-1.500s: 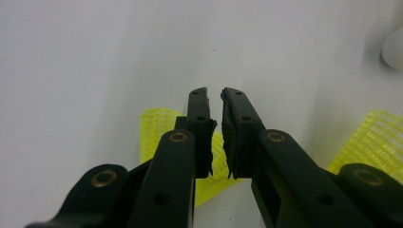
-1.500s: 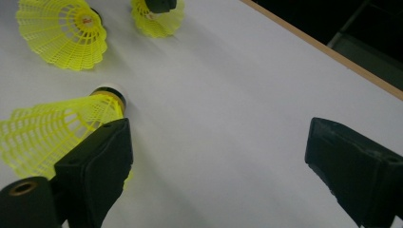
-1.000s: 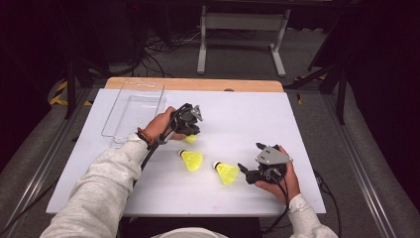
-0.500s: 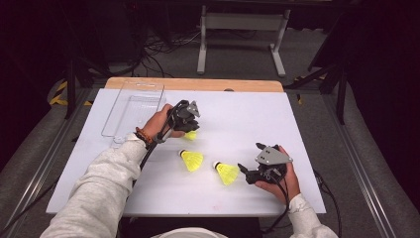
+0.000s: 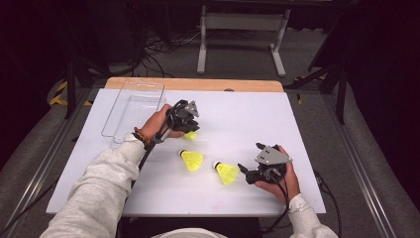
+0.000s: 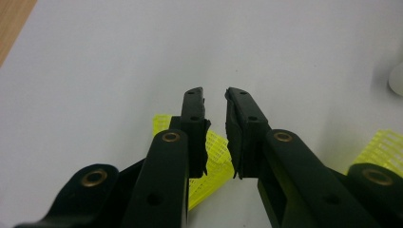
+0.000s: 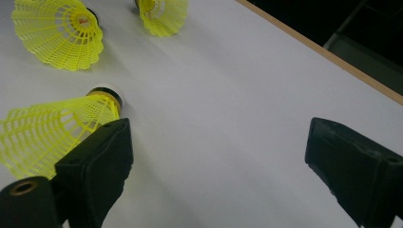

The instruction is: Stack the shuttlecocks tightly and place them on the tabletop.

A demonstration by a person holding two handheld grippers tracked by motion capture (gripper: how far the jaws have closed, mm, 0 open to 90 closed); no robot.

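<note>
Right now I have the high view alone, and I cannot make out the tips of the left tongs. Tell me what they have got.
Observer: In the left gripper view the left tongs are almost closed, and the yellow mesh skirt of the far shuttlecock looks pinched between the pads.
Operator: Now give me the right tongs.
Observer: In the right gripper view the right tongs stand wide open over bare table.
Operator: Place the near shuttlecock.
Observer: The near shuttlecock lies on its side just outside one jaw, not between them.

Two yellow shuttlecocks (image 5: 191, 160) lie between the grippers; the clear tray (image 5: 130, 108) blocks the far-left corner.
</note>
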